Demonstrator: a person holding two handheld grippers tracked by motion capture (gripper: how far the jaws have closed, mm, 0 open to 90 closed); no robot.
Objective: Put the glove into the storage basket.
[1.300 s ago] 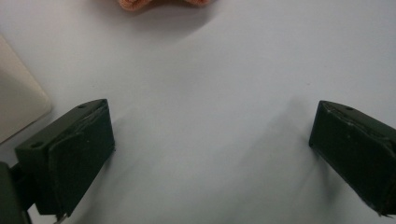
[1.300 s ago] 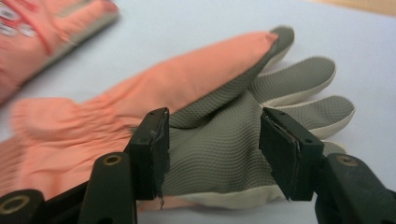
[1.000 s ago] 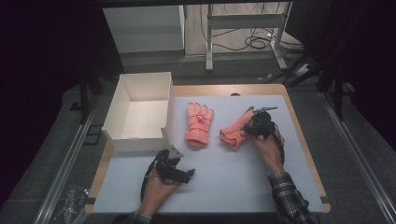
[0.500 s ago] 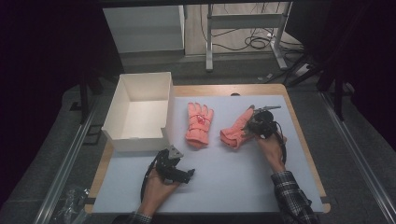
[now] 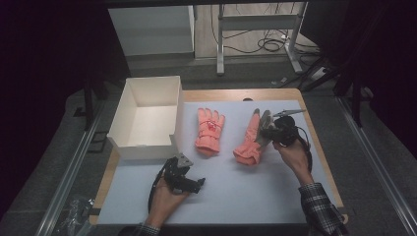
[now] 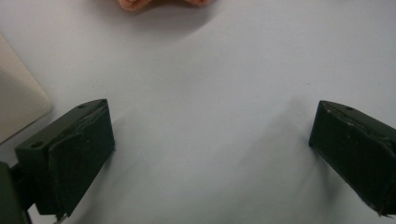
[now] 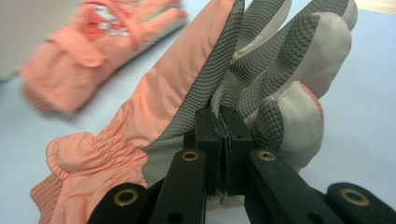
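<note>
My right tongs (image 7: 219, 140) were clamped on the palm fabric of the right-hand glove (image 7: 187, 116), tilting it up off the tabletop (image 5: 275, 196), probably to carry it. My left tongs (image 6: 205, 154) gaped wide over bare surface. The other glove (image 5: 209, 130) lay flat between it and the white box (image 5: 147, 147), blocking nothing.

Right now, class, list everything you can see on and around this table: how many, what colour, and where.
gloves: 2, salmon-pink; flat glove at mat centre, gripped glove to its right, grey palm showing
box: 1, white, open, table's left
mat: 1, pale blue, covering table
table: 1, wooden edges
cables: black, floor beyond
left gripper: black, open, near mat edge
right gripper: black, pinching glove
hands: 2, plaid sleeves
</note>
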